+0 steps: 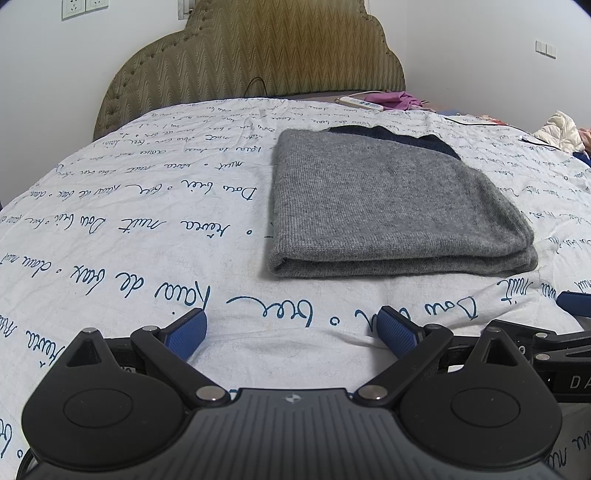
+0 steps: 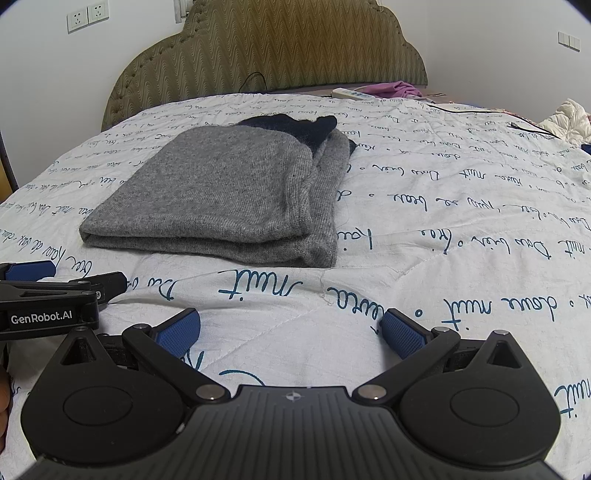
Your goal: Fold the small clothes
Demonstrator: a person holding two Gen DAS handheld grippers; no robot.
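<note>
Bed (image 1: 147,229) fills both views, covered by a white quilt with blue handwritten-style script, padded olive headboard (image 1: 251,55) behind it against a white wall. Grey knit sweater (image 1: 388,206) lies folded in a neat rectangle on the quilt, in the middle of the bed, several layers stacked, fold edge facing the cameras; dark navy trim (image 1: 399,136) shows at its far end. From the right wrist view the sweater's right side shows looser stacked layers and a ribbed edge. Left tool (image 1: 291,328) sits low over the quilt just short of the sweater, blue pads wide apart, holding nothing. Right tool (image 2: 291,328) likewise, pads spread, empty, near the sweater's front edge, not touching. The two tools are side by side. Far back by the headboard: white power strip (image 1: 364,101), purple cloth (image 1: 395,99), black cable (image 1: 498,127), white puffy item (image 1: 557,129) cut off at right edge, hard to identify. Wall sockets (image 2: 86,16) upper left.
</note>
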